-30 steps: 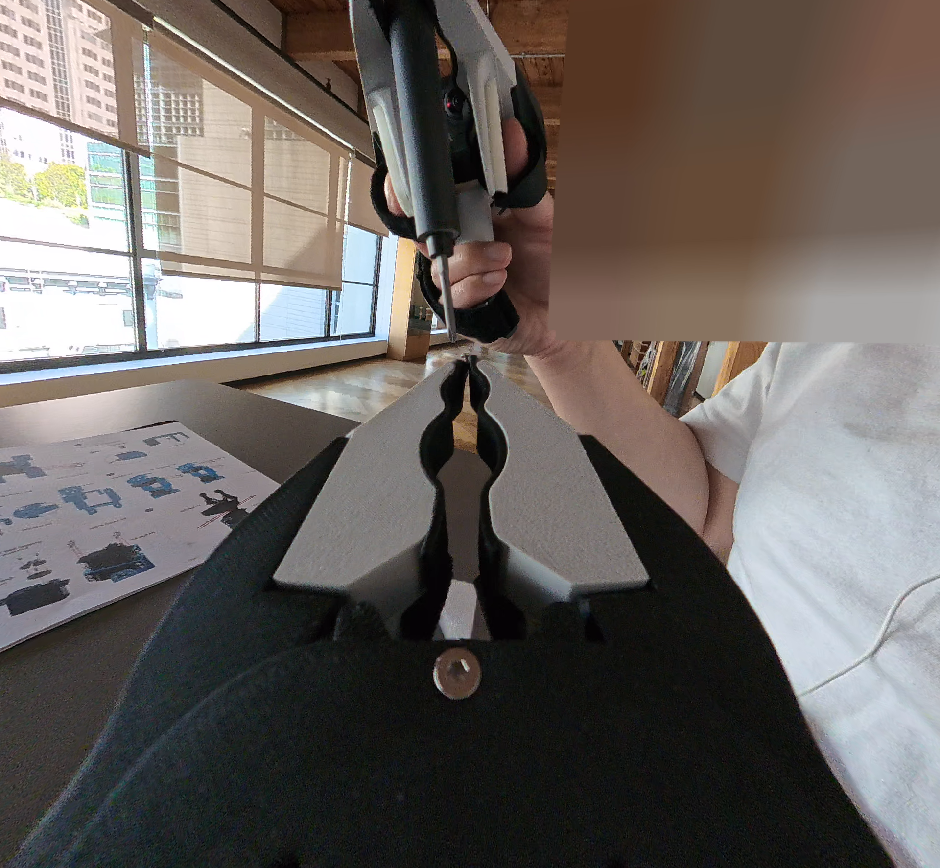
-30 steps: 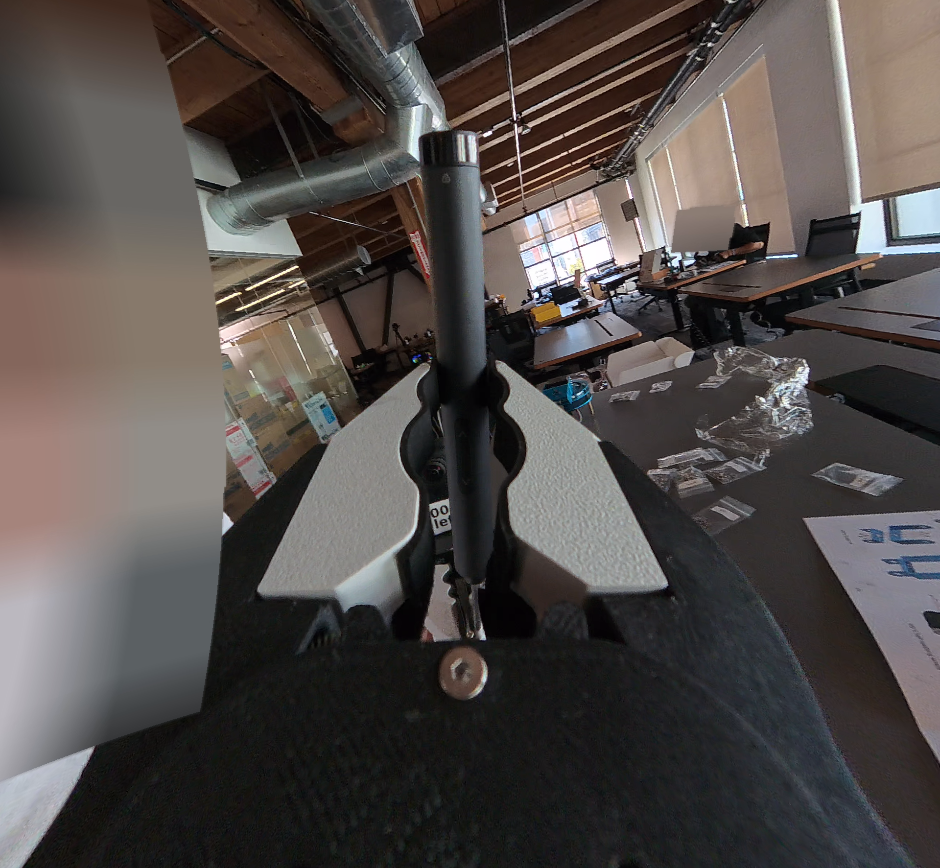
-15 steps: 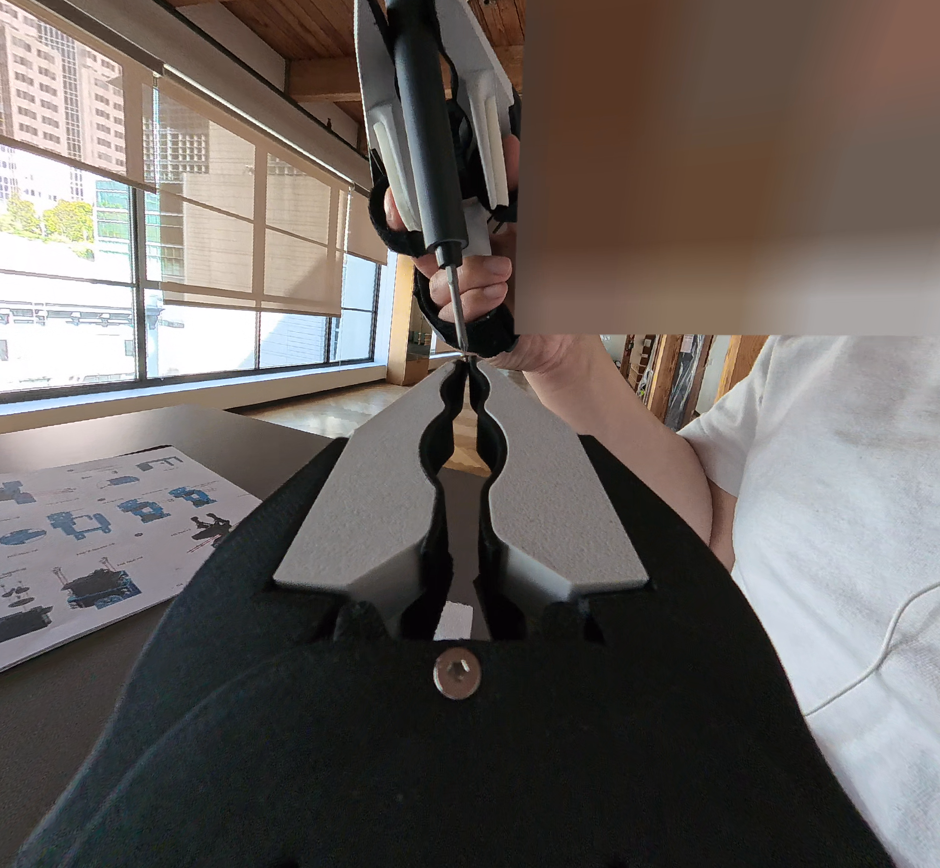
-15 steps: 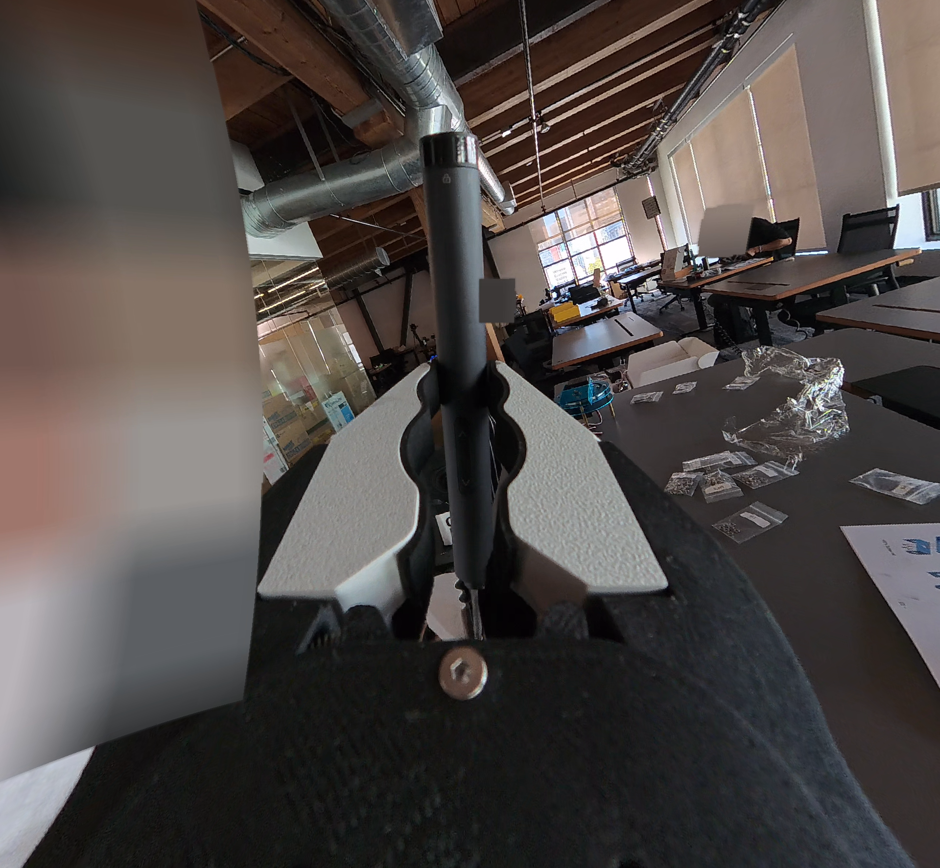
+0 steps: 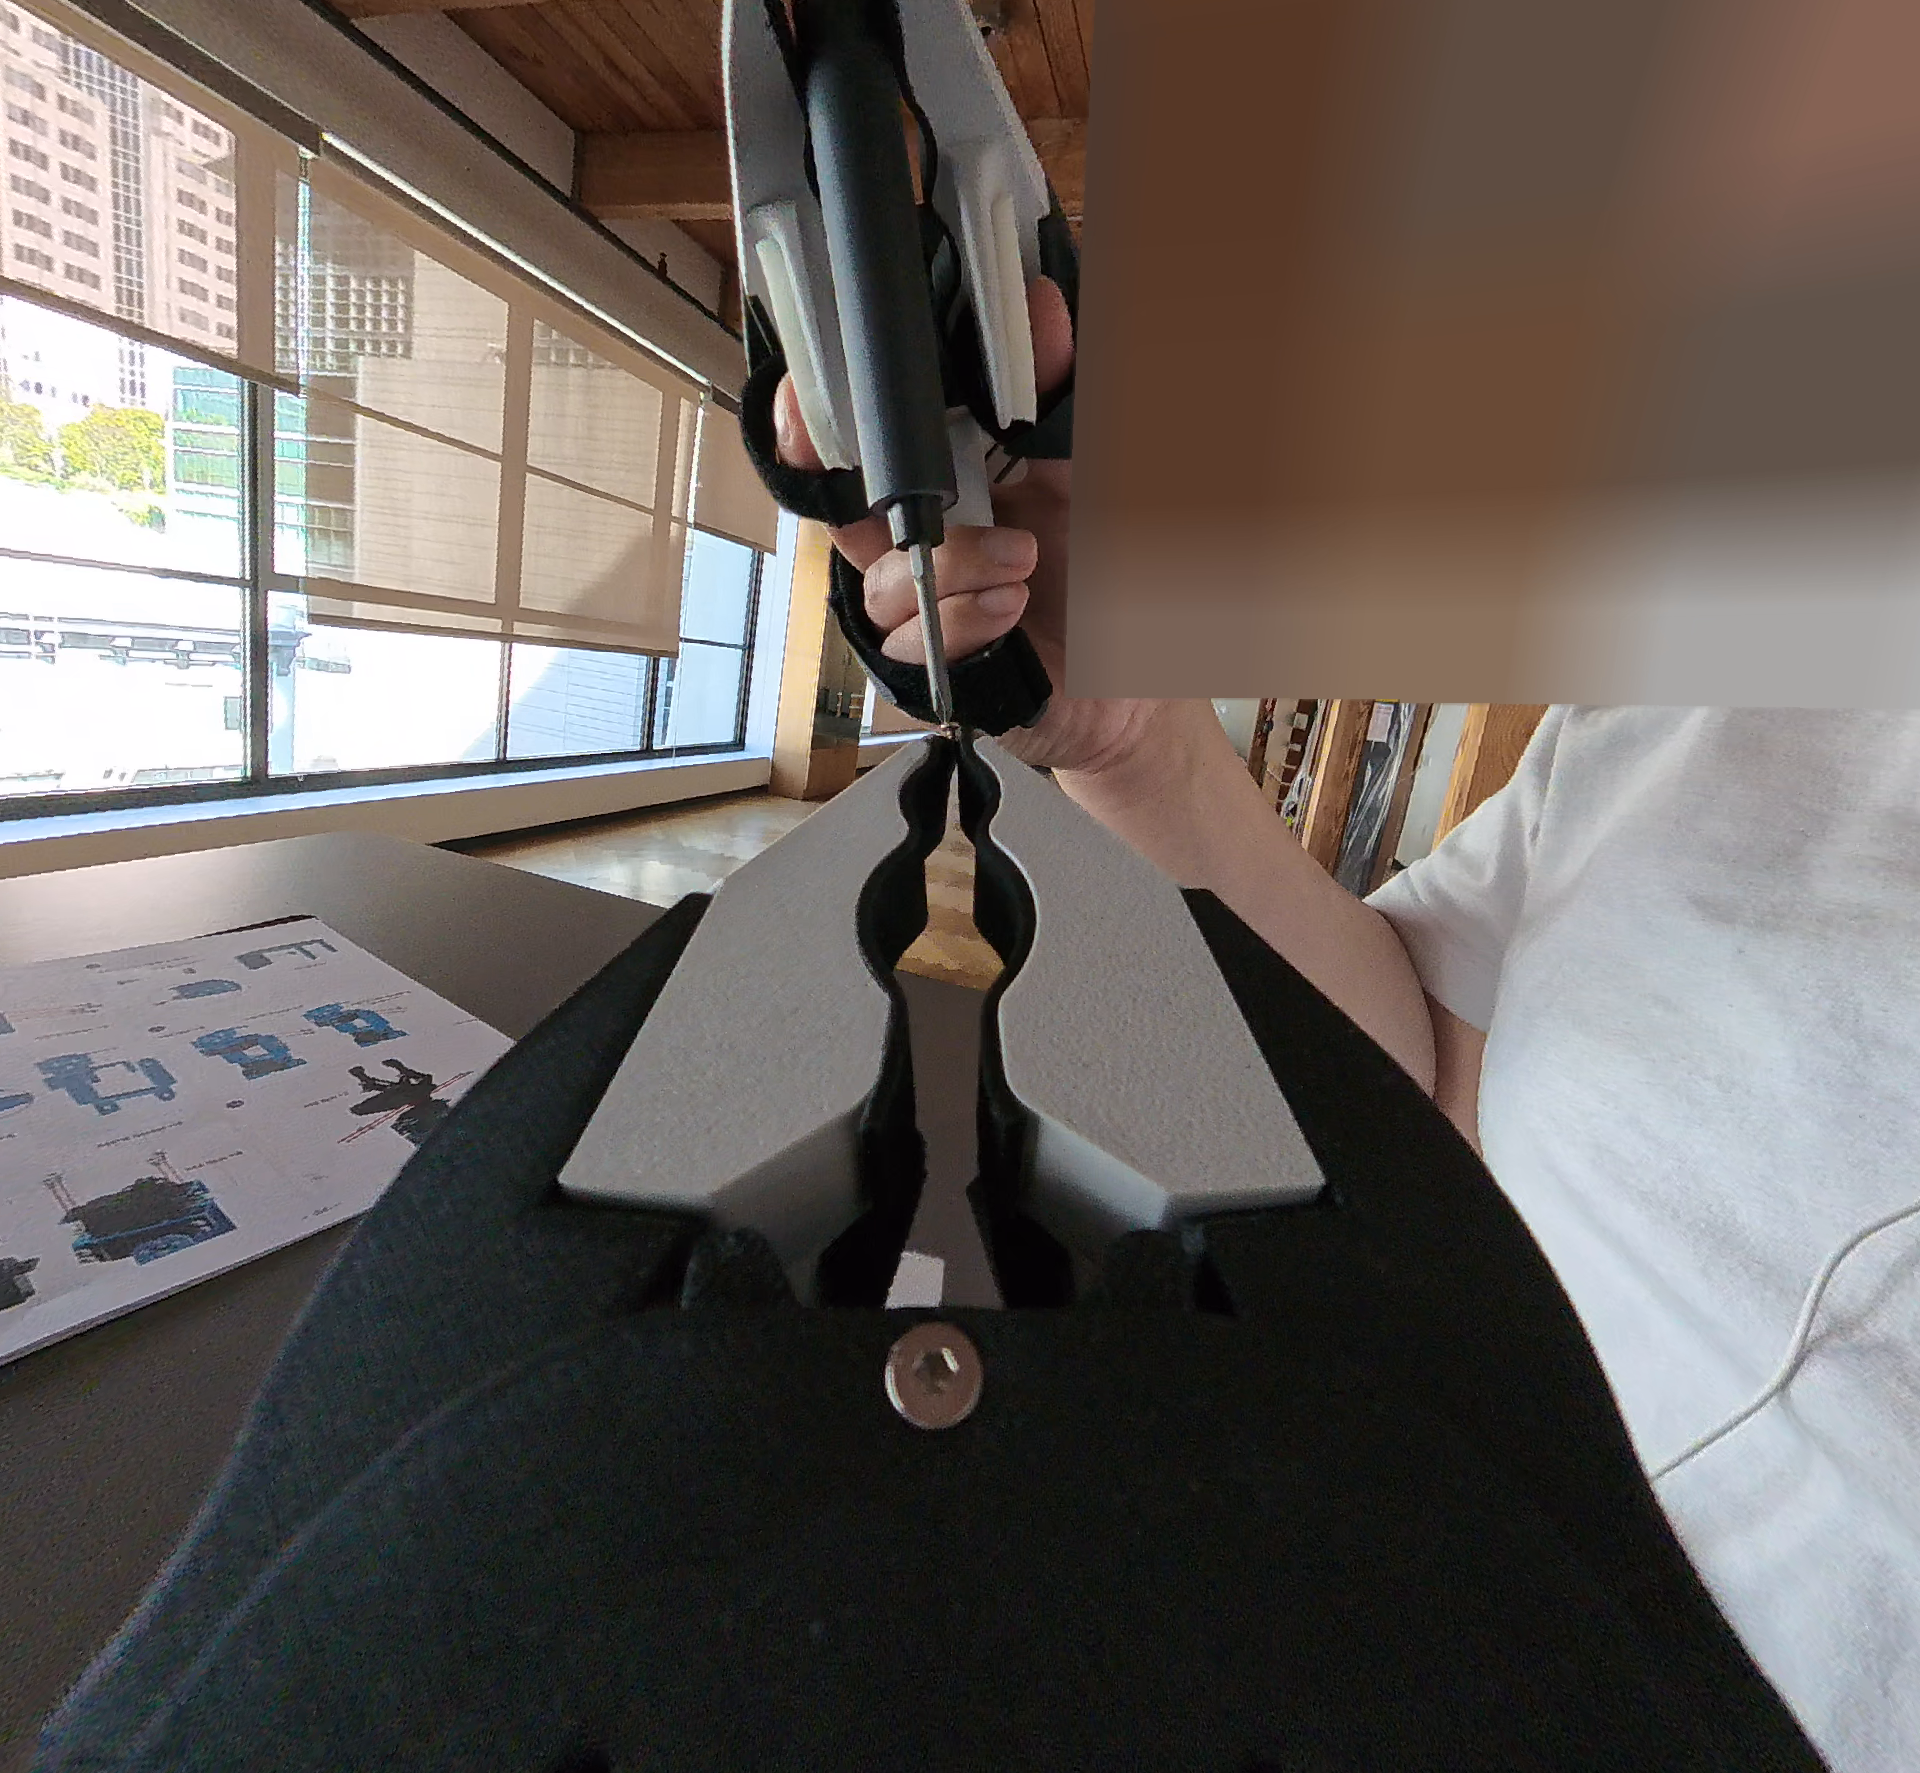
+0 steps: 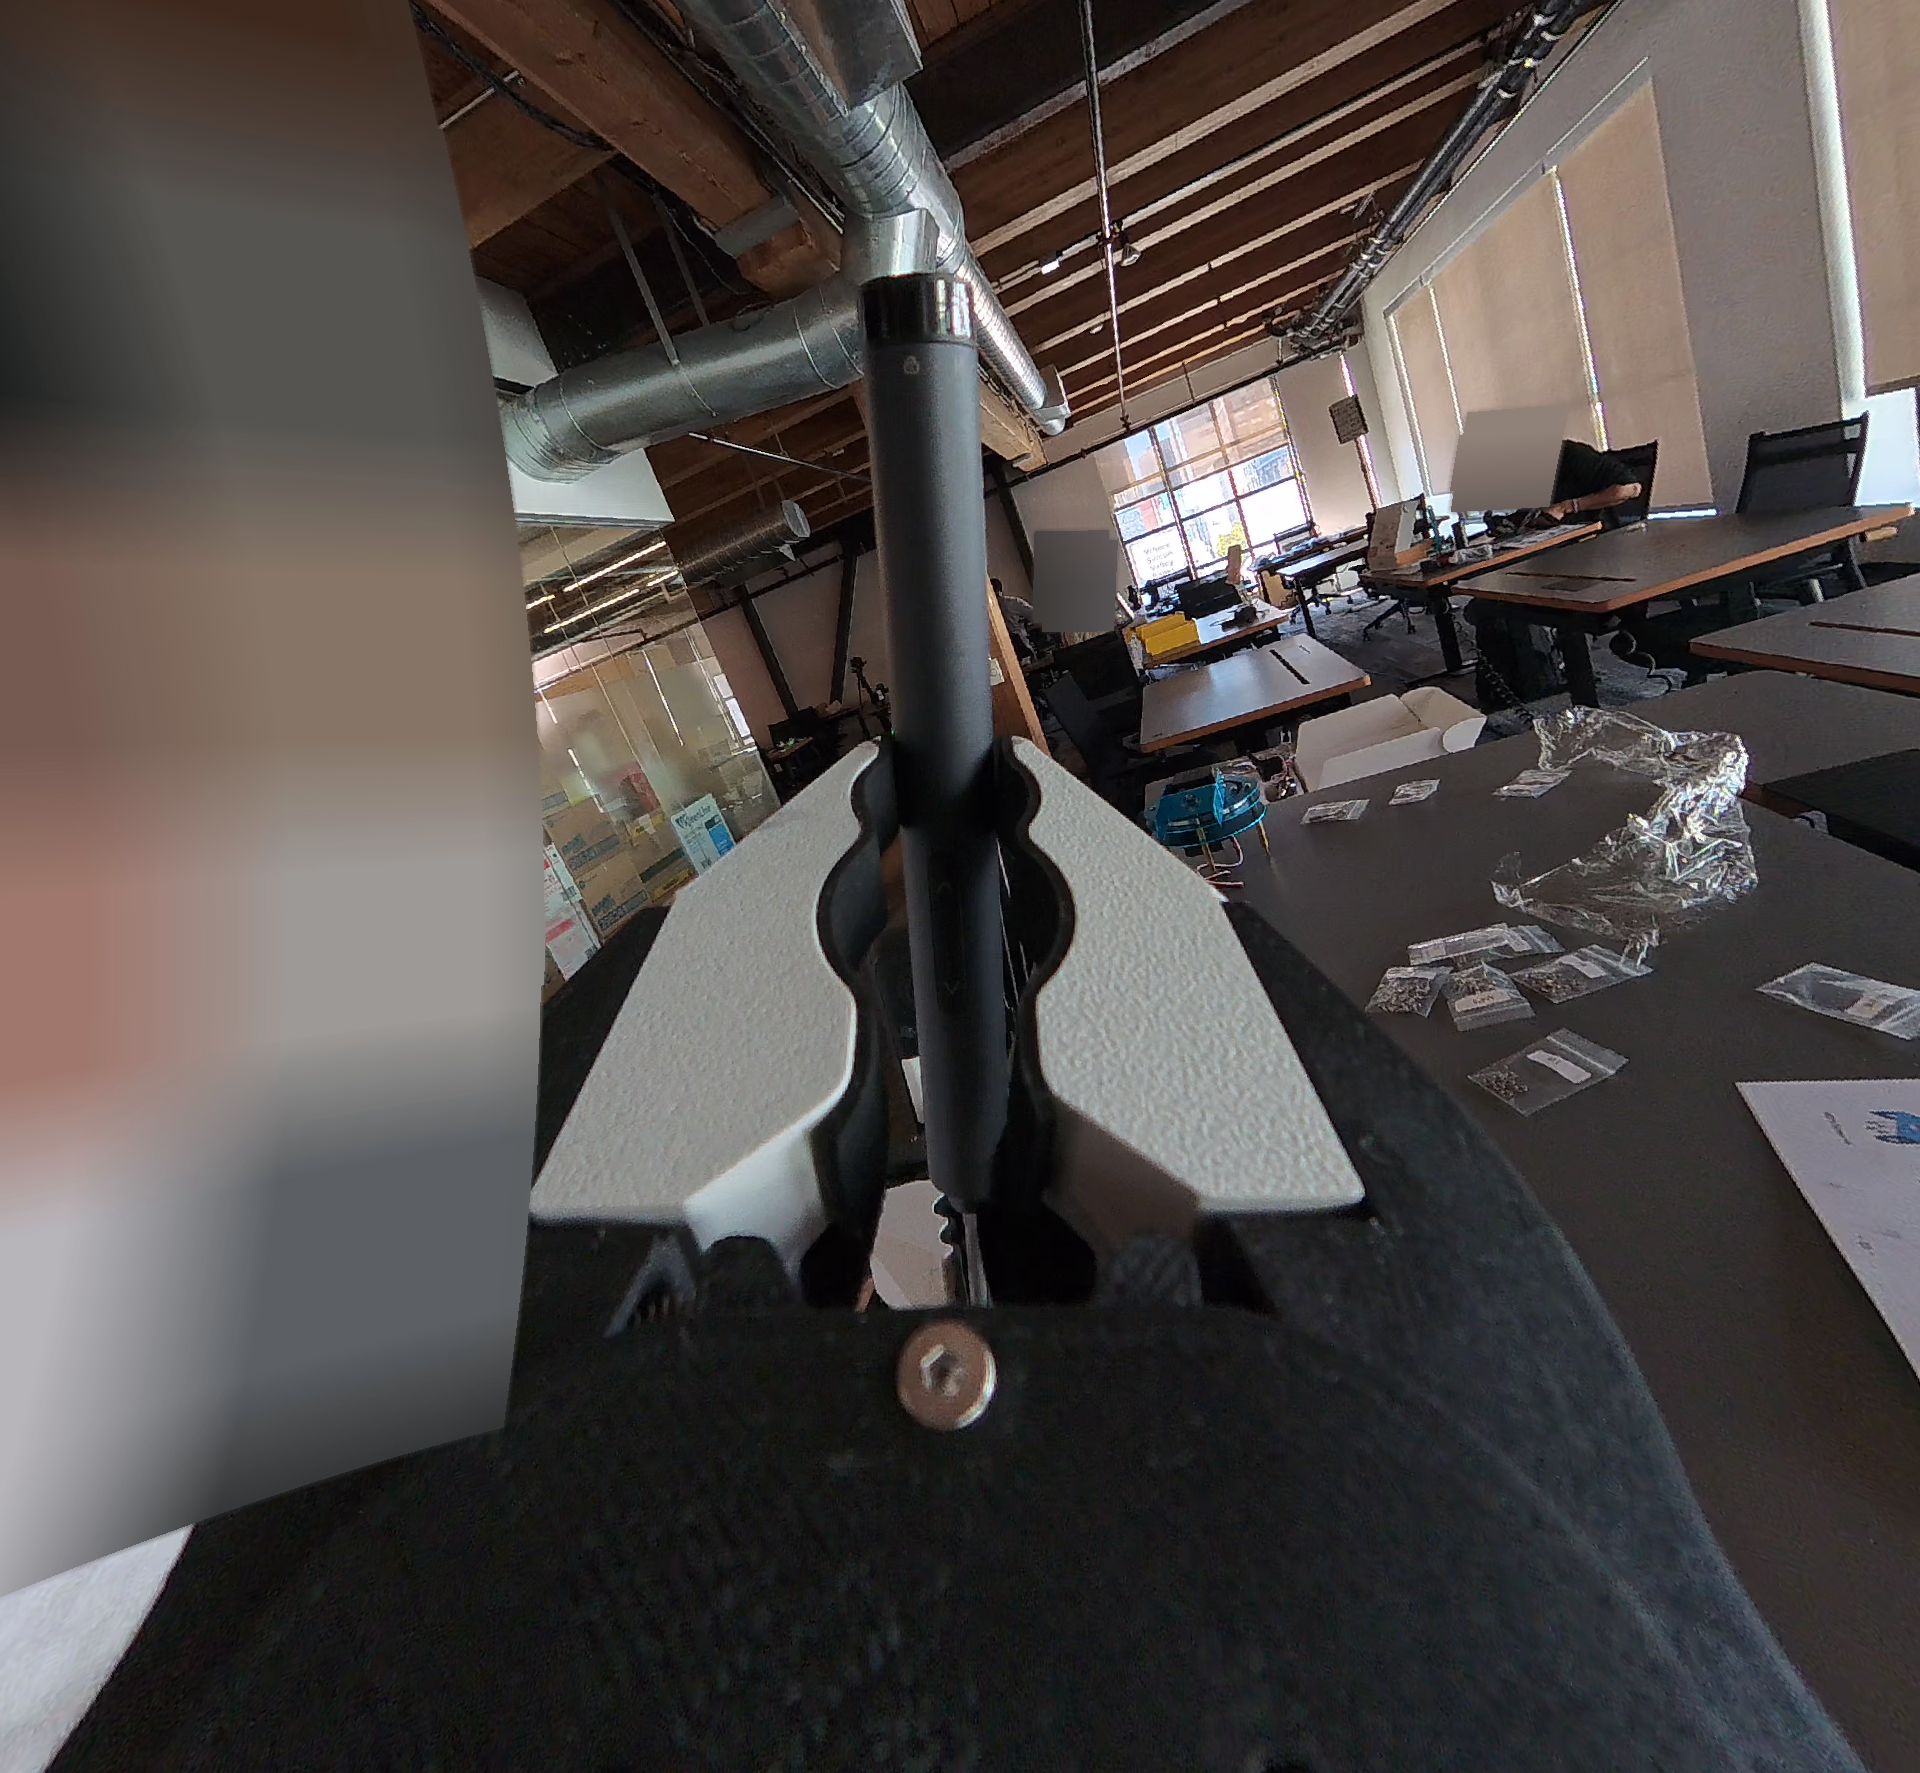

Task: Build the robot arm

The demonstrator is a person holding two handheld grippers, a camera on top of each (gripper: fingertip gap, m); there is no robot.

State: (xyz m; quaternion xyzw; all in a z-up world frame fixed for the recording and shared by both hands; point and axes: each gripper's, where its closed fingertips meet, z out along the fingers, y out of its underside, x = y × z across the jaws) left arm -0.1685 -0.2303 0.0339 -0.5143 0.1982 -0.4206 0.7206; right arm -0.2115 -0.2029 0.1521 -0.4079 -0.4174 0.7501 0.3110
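My left gripper (image 5: 954, 749) is shut, and a tiny coppery metal piece (image 5: 950, 732) shows at its very tips. My right gripper (image 6: 940, 757) is shut on a dark grey pen-shaped electric screwdriver (image 6: 930, 684), which stands upright between its white fingers (image 6: 1164, 975). In the left wrist view the screwdriver (image 5: 873, 269) hangs above my left gripper. Its thin bit (image 5: 932, 632) points down and its end meets the tiny piece. A person's hand (image 5: 966, 580) holds the right gripper through black straps.
A printed sheet with blue drawings (image 5: 187, 1100) lies on the dark table (image 5: 436, 892) to the left. Small clear bags of parts (image 6: 1496, 980), crumpled clear plastic (image 6: 1642, 840) and a white box (image 6: 1371, 736) lie to the right. The person's white shirt (image 5: 1662, 1100) is close by. The left gripper's tips are roughly 12 centimeters from the right gripper's.
The screwdriver bit has come down the last small gap onto my left gripper's tips. Both grippers stay shut. Both views have tilted slightly.
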